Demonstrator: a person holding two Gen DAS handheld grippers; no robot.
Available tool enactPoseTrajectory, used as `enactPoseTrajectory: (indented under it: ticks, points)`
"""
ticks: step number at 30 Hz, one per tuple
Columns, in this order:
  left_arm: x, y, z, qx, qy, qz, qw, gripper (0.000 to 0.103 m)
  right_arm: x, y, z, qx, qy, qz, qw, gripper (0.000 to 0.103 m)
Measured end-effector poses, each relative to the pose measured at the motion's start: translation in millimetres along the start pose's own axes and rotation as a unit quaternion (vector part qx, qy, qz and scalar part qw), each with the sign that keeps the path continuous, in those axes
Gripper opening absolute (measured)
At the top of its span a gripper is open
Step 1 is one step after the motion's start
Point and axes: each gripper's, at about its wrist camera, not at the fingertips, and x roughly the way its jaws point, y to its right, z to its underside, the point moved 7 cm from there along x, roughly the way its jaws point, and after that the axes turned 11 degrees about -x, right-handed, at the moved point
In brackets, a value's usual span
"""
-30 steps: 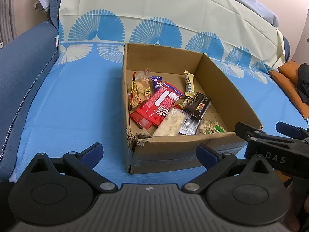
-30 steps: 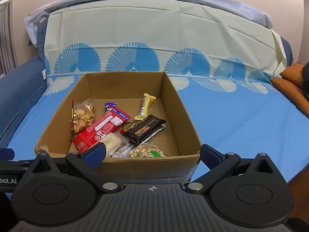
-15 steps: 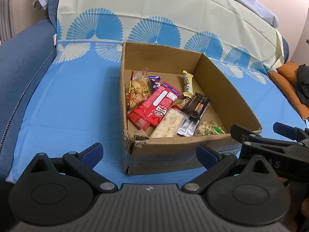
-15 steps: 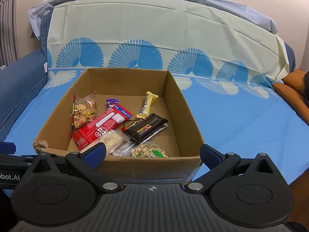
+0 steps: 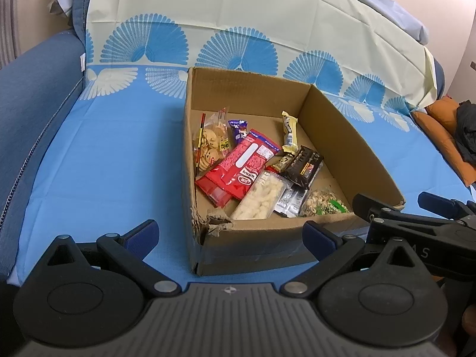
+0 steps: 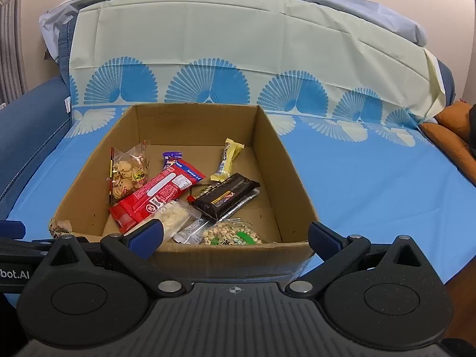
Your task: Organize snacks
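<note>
An open cardboard box (image 5: 342, 128) (image 6: 267, 154) sits on a blue patterned sheet and holds several snacks: a red packet (image 5: 238, 166) (image 6: 157, 192), a clear cookie bag (image 5: 209, 144) (image 6: 128, 172), a black bar (image 5: 303, 165) (image 6: 226, 193), a yellow bar (image 5: 289, 132) (image 6: 227, 159), a white puffed snack (image 5: 260, 197) and a nut bag (image 6: 229, 233). My left gripper (image 5: 230, 233) is open and empty, just short of the box's near wall. My right gripper (image 6: 235, 236) is open and empty at the near rim; it shows in the left wrist view (image 5: 416, 205).
The box's near left corner (image 5: 212, 224) is torn. A blue sofa arm (image 5: 32, 89) rises at the left. An orange cushion (image 5: 440, 142) with dark cloth lies at the right. The sheet (image 6: 372, 184) runs flat on both sides of the box.
Both grippers have risen and tilted slightly, so the box sits a little lower and farther in each view. Nothing in the box has moved.
</note>
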Motion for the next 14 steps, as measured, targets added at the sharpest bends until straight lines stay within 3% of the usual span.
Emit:
enactPoseTrajectory:
  ticks: [14]
  points:
    - [9.8,1.6,-7.2,0.001,-0.001,0.007,1.0000,0.102,12.2,1.7,-2.3,0.016,-0.017,-0.002,1.000,0.102]
